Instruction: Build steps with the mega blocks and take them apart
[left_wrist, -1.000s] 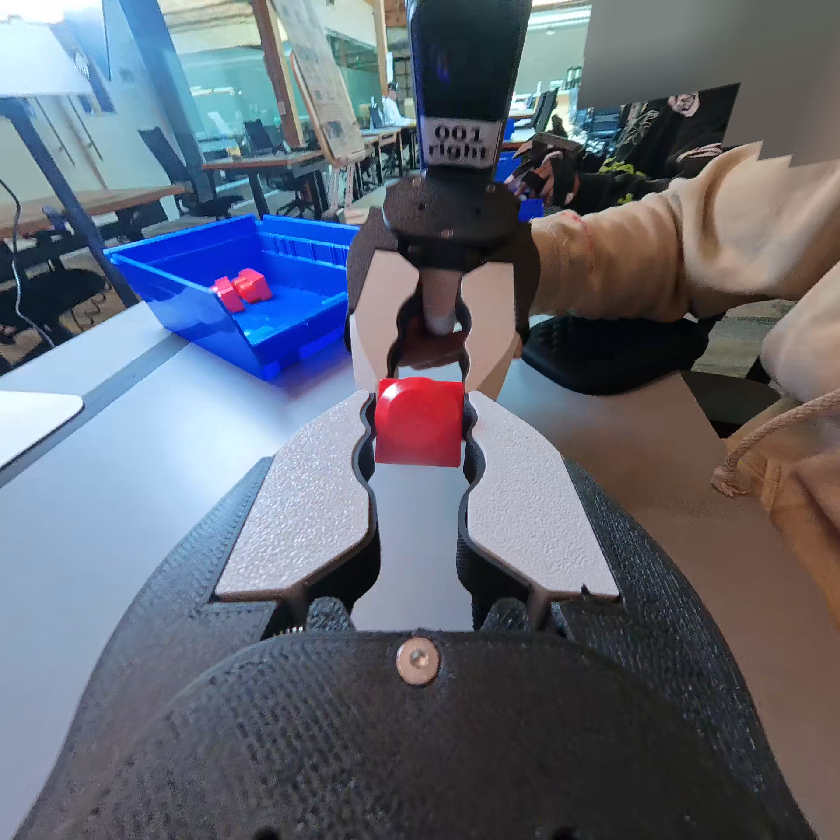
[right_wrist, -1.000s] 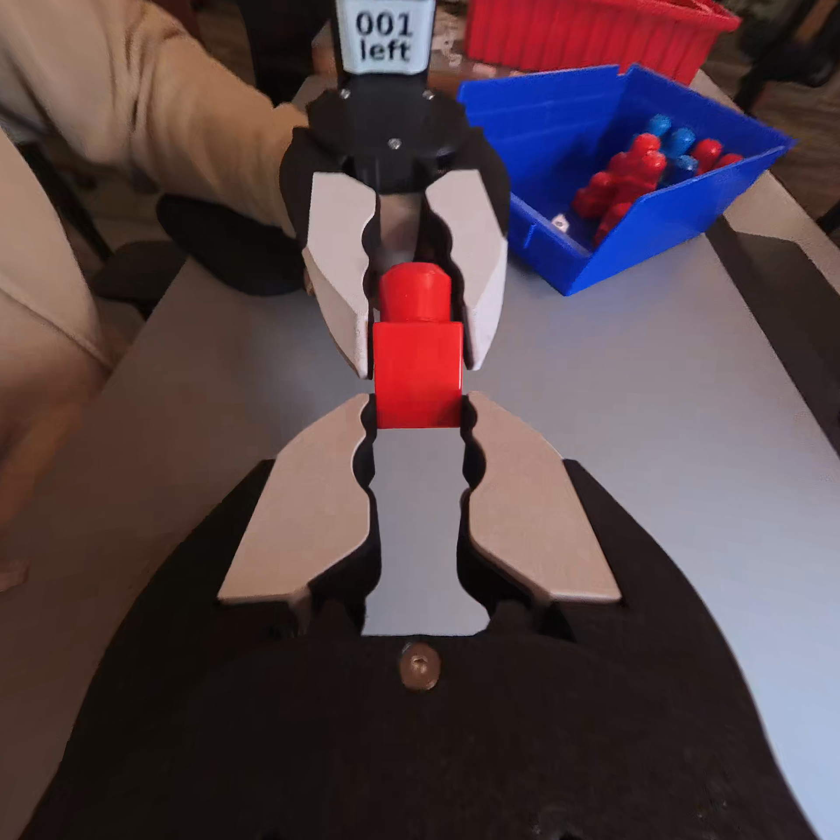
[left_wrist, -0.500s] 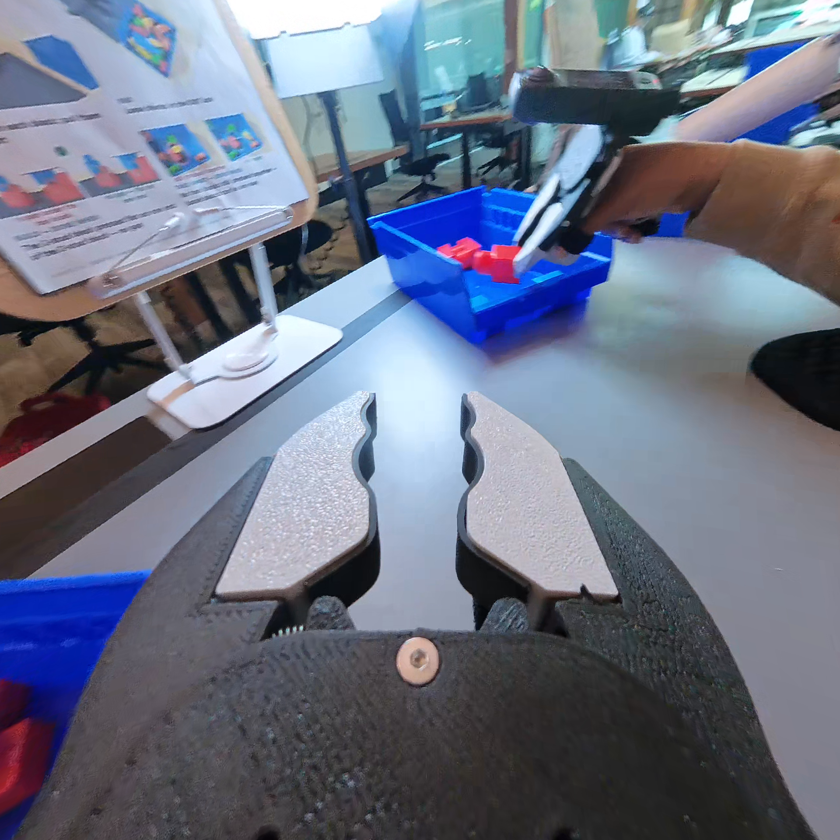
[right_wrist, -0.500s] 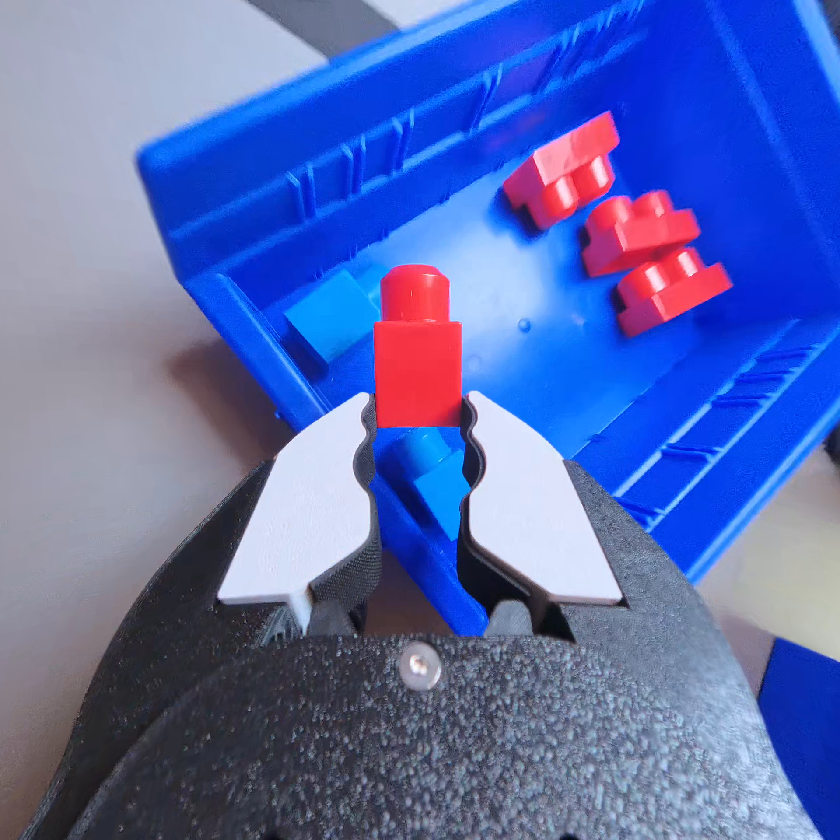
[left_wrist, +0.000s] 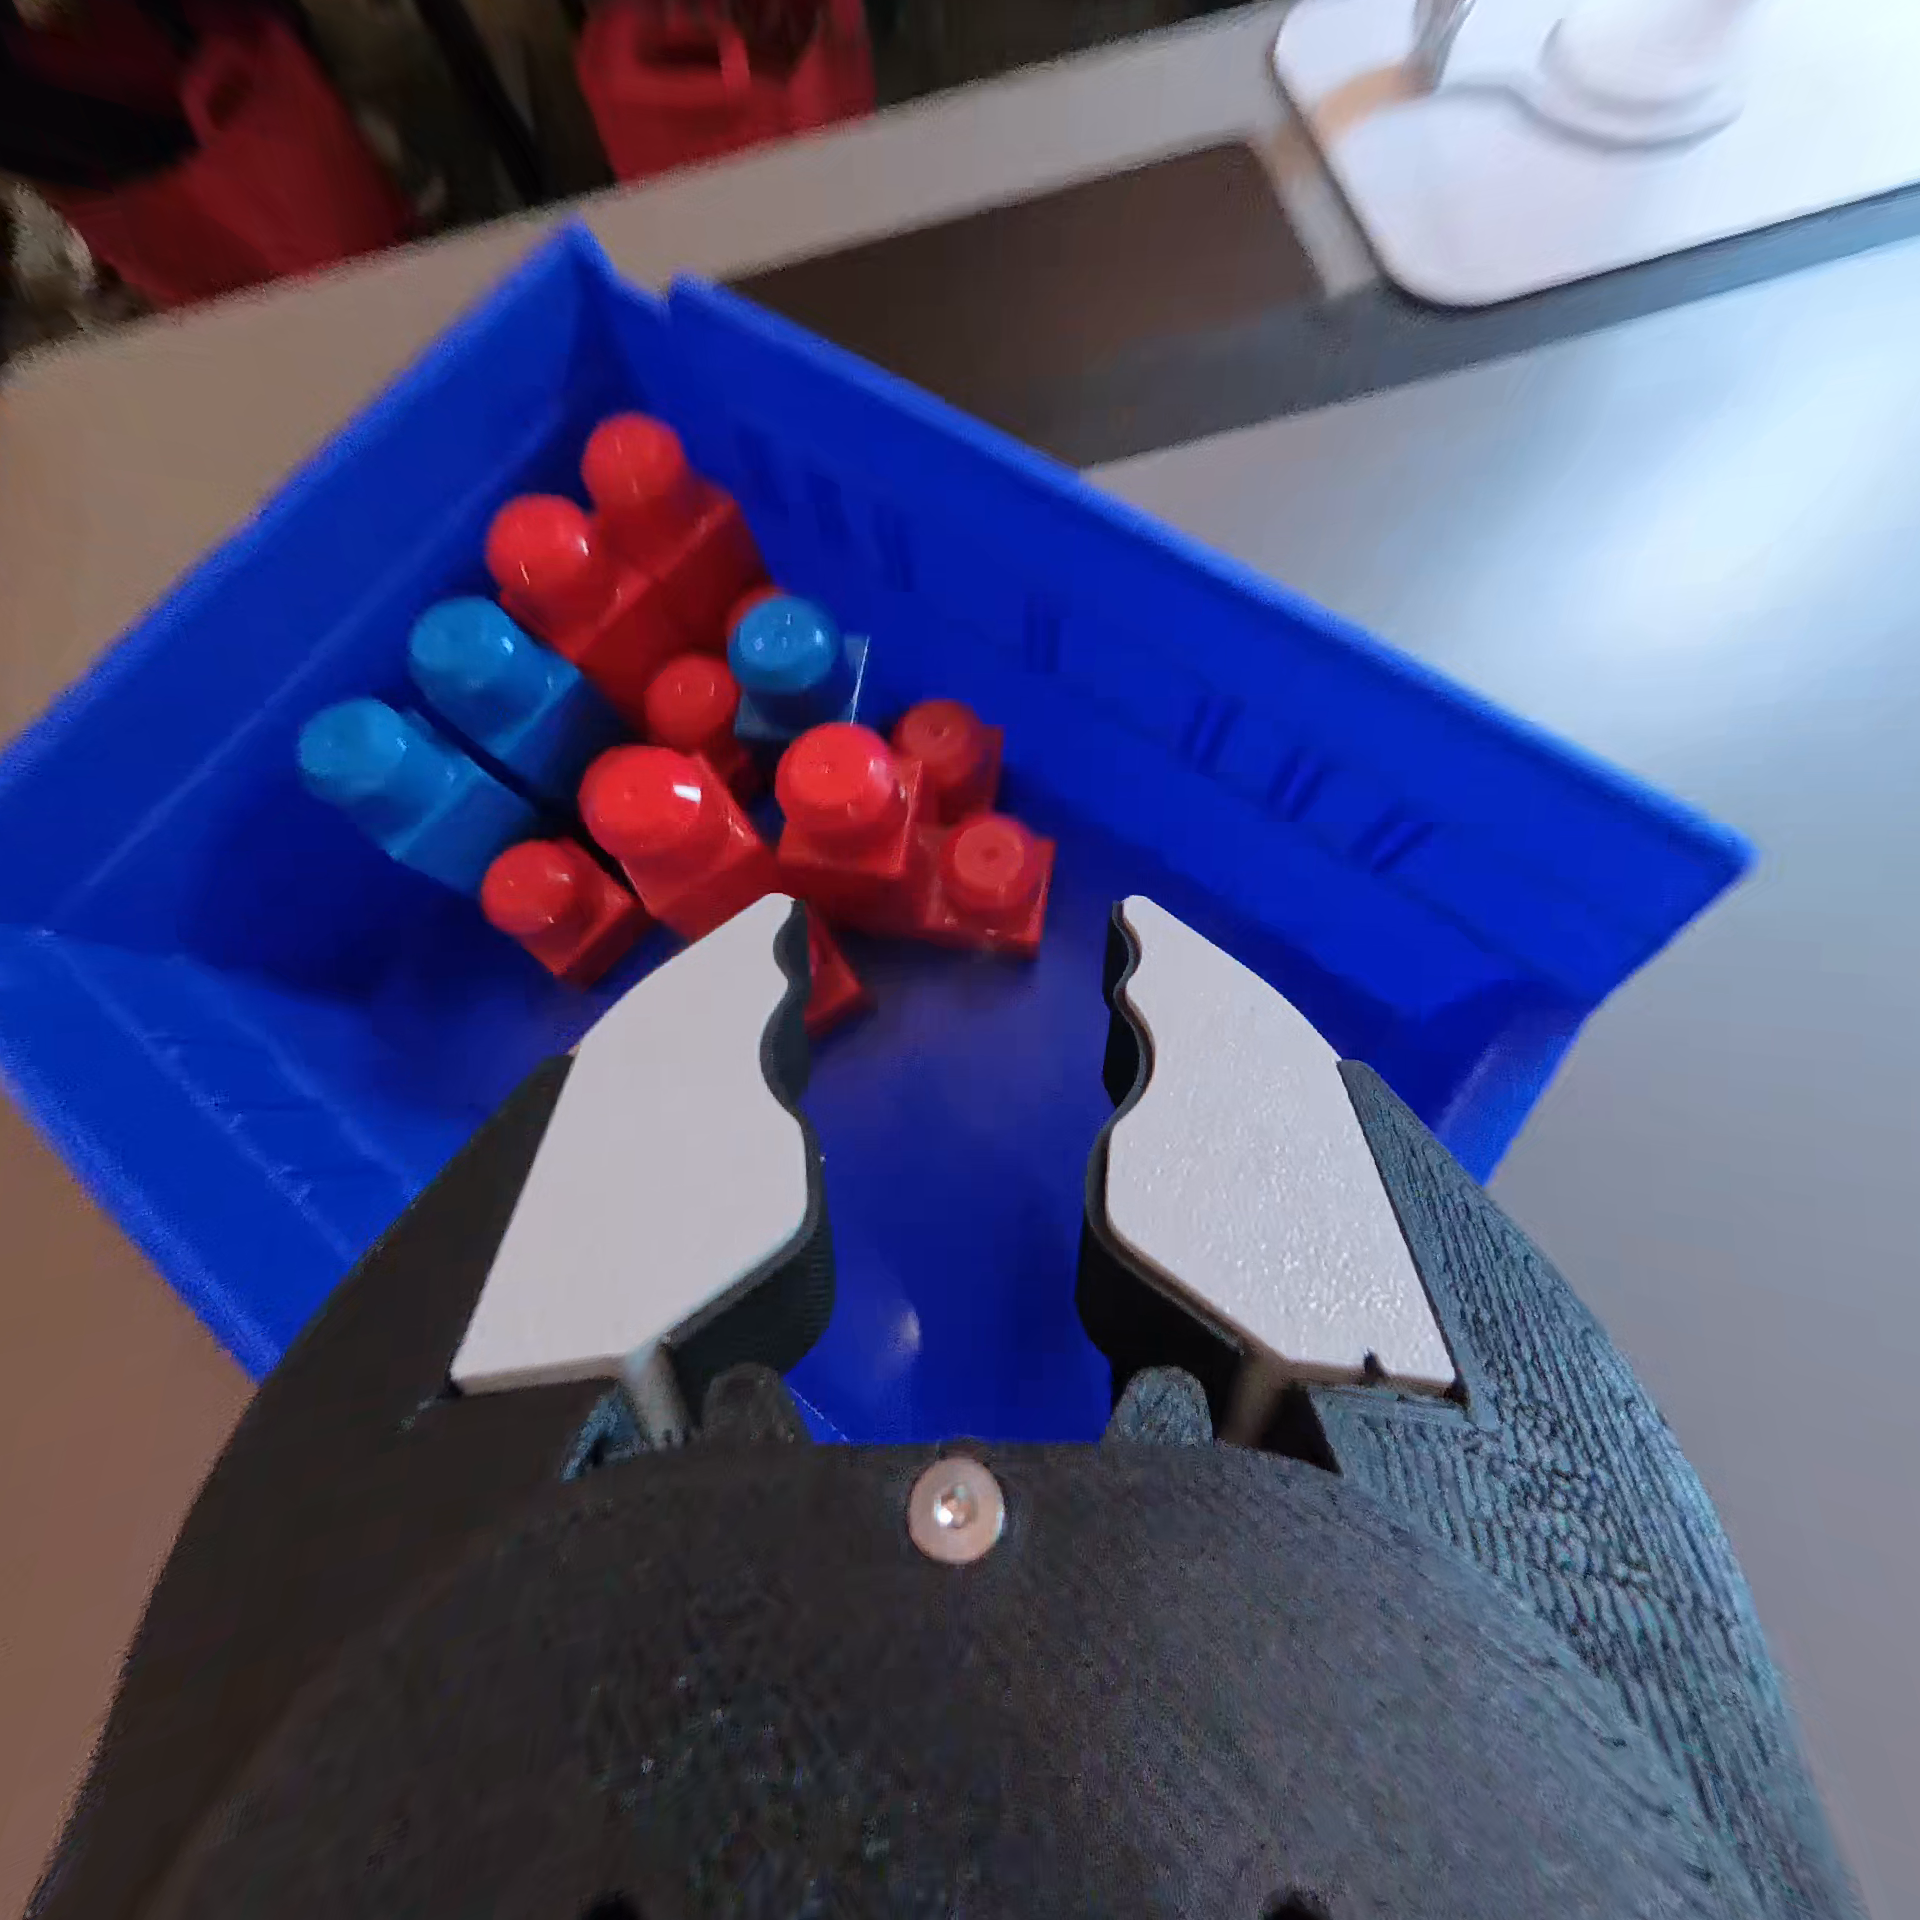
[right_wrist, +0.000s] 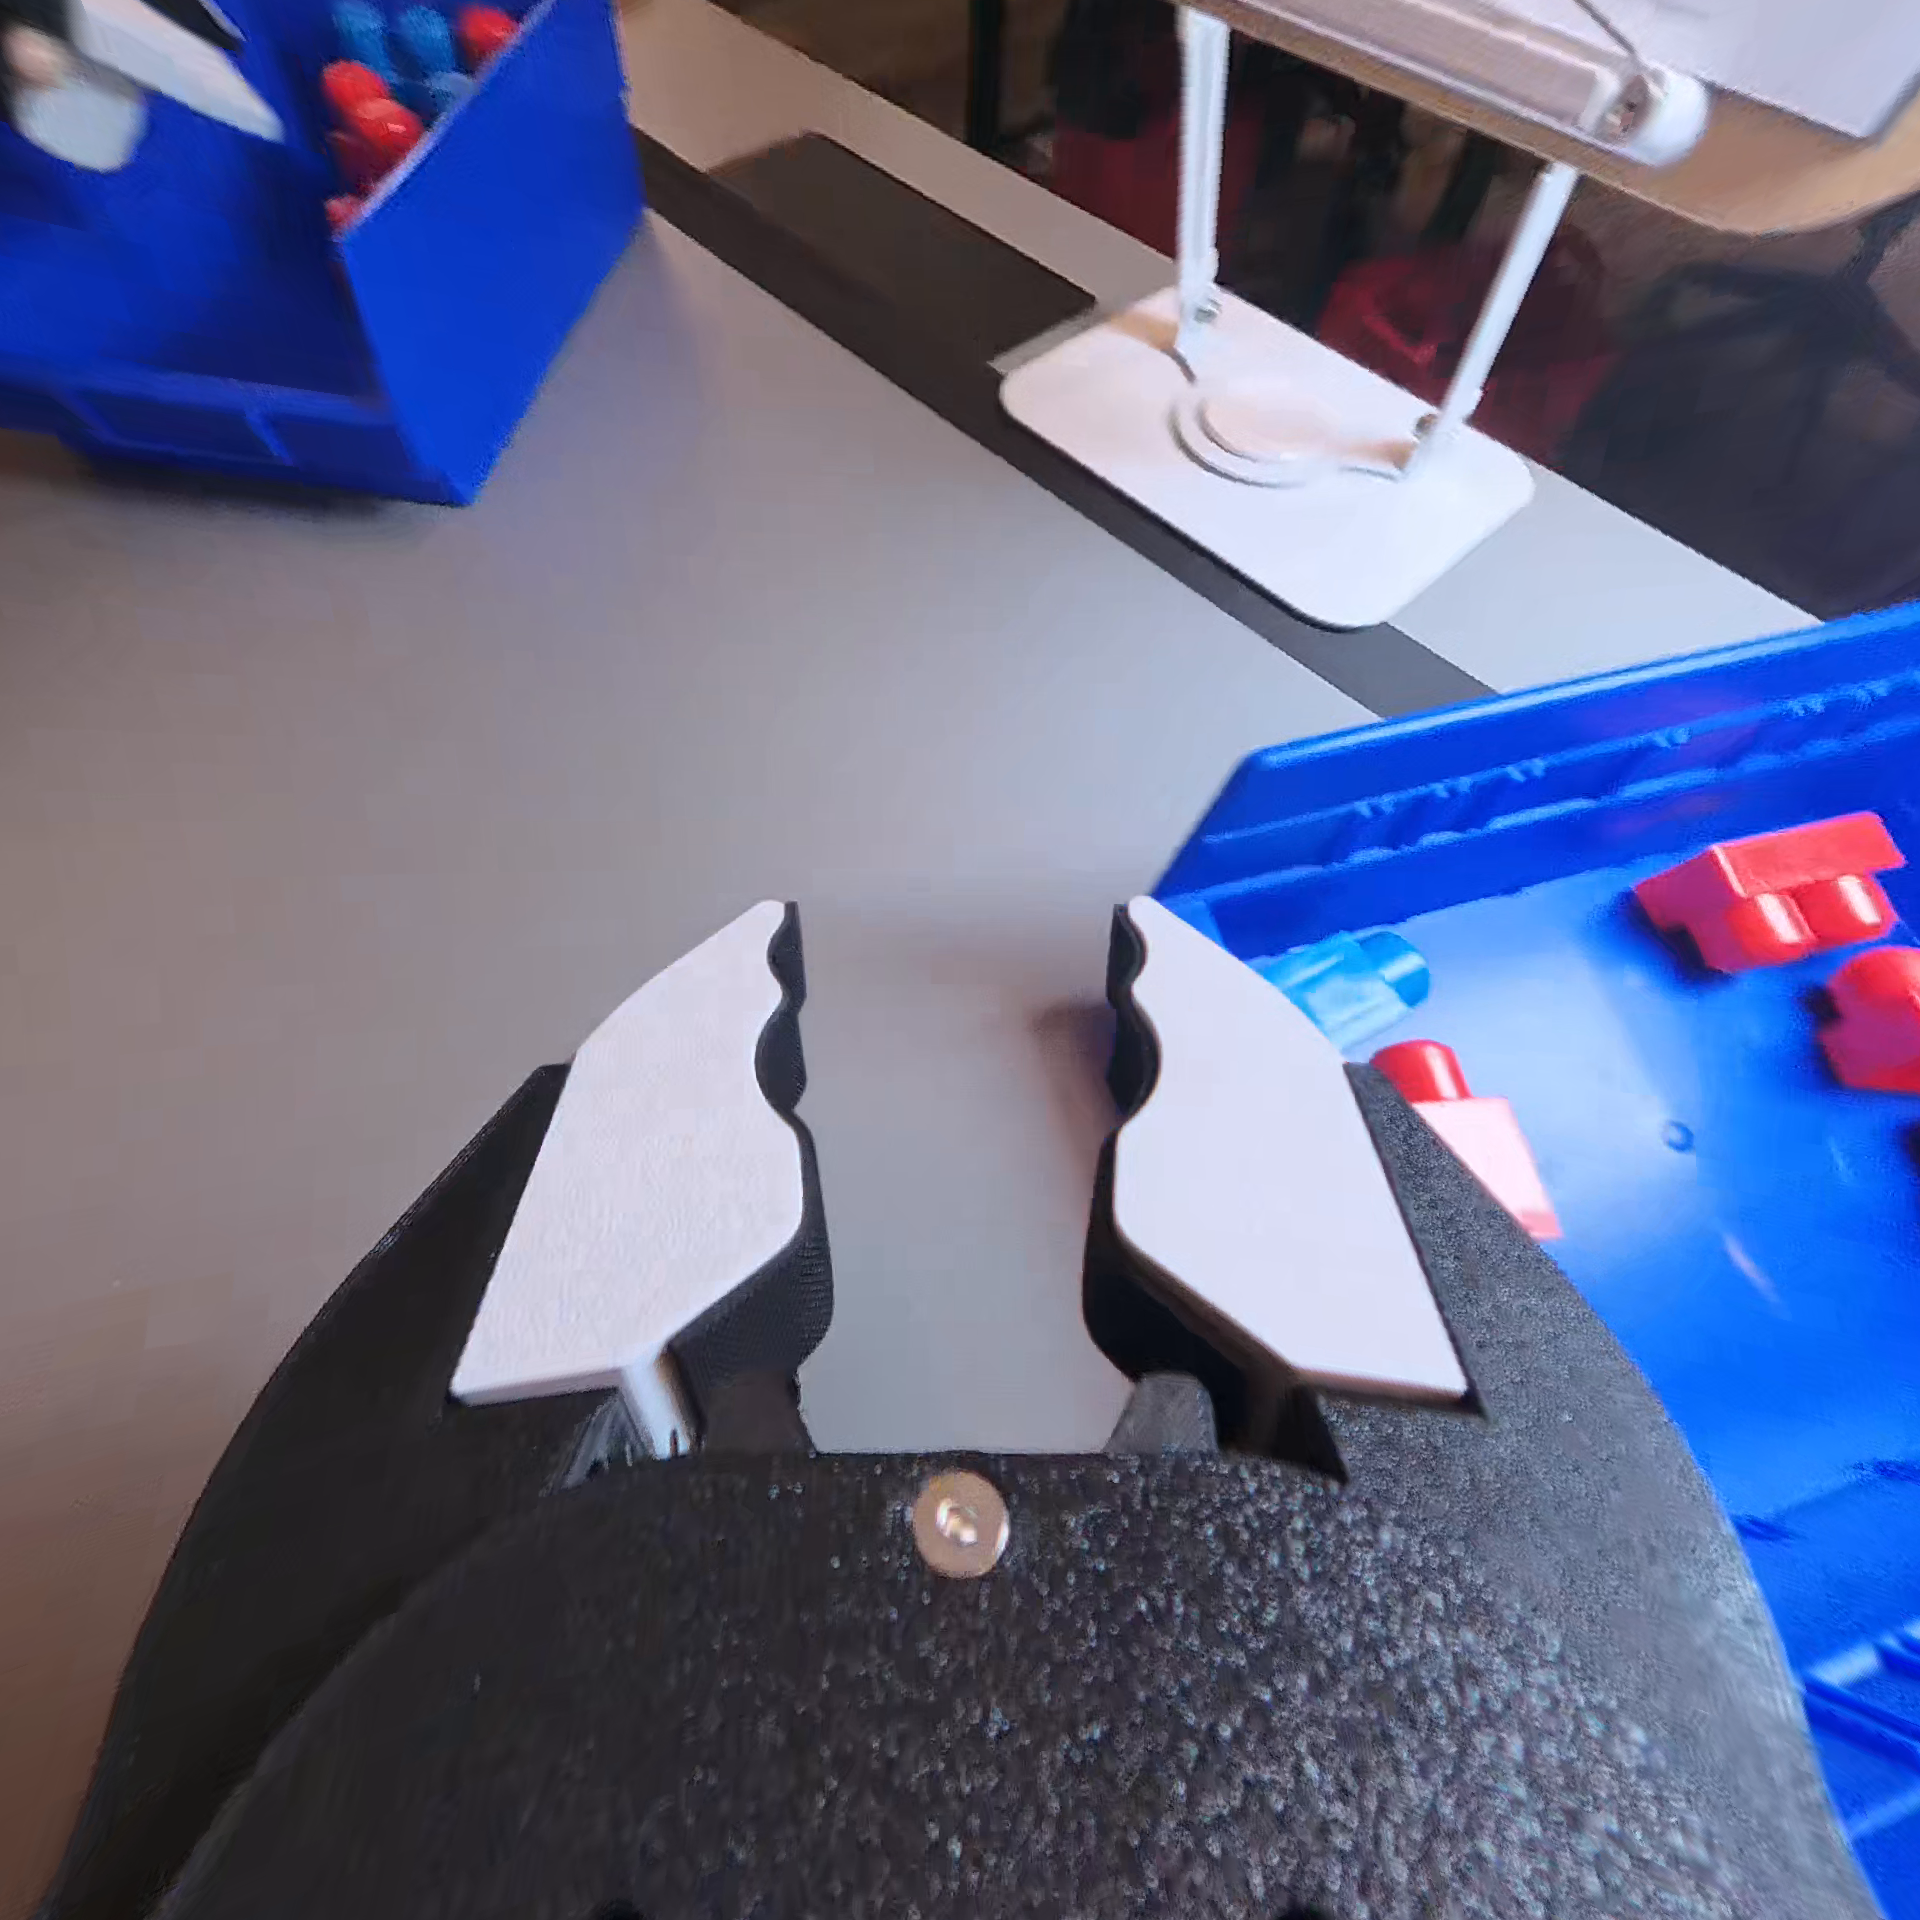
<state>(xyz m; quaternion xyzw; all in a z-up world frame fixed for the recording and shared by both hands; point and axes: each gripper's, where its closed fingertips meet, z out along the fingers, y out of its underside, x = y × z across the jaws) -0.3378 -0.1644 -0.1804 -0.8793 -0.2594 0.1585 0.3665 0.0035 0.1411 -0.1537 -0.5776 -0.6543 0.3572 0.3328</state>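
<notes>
Hovering empty, left claw (left_wrist: 951, 909) gapes over a blue plastic bin (left_wrist: 1299, 748) of red and blue blocks (left_wrist: 675, 727); right claw (right_wrist: 951, 914), also apart, shows grey table (right_wrist: 520, 779) and white stand base (right_wrist: 1278, 499).

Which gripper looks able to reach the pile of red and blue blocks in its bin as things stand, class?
Probably the left gripper: it is open above the blue bin, whose top is uncovered, with the pile of blocks just ahead and nothing between.

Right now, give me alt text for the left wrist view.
The open, empty left gripper hovers over a blue bin on a grey table. In the bin lies a loose pile of red blocks and blue blocks.
</notes>
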